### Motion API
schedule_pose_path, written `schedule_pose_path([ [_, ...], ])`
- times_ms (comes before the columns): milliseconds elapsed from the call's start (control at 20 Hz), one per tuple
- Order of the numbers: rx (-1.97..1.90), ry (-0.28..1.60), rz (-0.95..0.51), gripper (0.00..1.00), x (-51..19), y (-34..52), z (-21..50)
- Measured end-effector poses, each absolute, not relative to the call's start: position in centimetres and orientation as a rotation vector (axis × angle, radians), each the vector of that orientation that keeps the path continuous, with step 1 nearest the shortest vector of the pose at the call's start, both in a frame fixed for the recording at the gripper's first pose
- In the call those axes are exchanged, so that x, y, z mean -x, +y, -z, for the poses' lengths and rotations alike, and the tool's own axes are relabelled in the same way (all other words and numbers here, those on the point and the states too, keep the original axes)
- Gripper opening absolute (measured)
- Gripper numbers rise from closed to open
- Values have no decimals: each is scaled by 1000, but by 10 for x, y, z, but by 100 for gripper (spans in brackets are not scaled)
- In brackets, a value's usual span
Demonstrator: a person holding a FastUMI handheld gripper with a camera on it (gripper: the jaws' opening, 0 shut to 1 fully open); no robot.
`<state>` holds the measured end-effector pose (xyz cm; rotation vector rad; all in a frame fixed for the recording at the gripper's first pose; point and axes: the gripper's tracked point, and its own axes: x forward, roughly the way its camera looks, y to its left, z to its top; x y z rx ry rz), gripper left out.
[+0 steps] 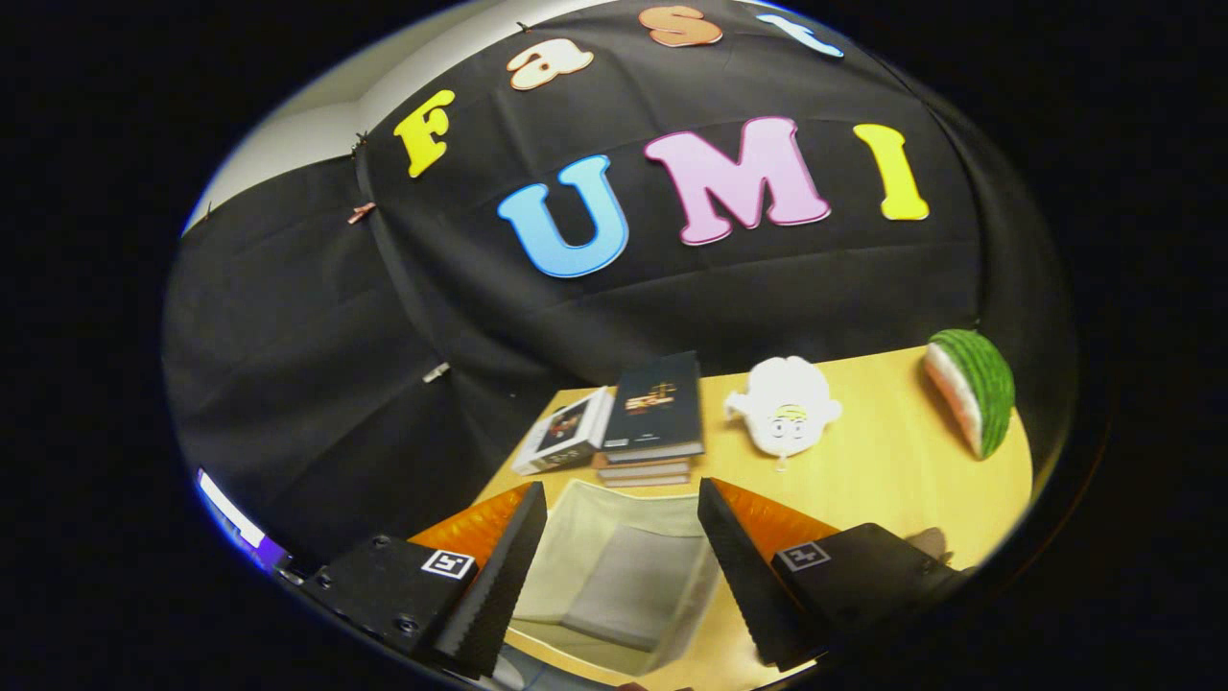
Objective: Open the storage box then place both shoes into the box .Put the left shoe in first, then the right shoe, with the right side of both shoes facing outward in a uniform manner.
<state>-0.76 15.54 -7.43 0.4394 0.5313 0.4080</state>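
While over the box (614, 576): already open, no shoes inside
Fingers (622, 513): spread wide, holding nothing
Next: fetch left shoe

The open fabric storage box (614, 576) is pale cream inside, on a light yellow wooden table (892, 470). A dark navy hardcover book (658, 403) tops a stack of books. The plush toy (787, 405) is white, and the watermelon-slice toy (971, 392) has a striped green rind and red flesh.

the tongs (622, 499) hover tilted, fingers spread wide apart, gripping nothing.
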Motion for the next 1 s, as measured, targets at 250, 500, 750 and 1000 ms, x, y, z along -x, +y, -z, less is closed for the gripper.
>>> schedule_pose_path([
  [250, -287, 622, -313, 97, 37, 94, 133],
  [500, -182, 773, -238, 97, 80, 56, 214],
  [750, -145, 911, -186, 92, 111, 41, 294],
  [1000, -134, 987, -210, 80, 113, 49, 341],
])
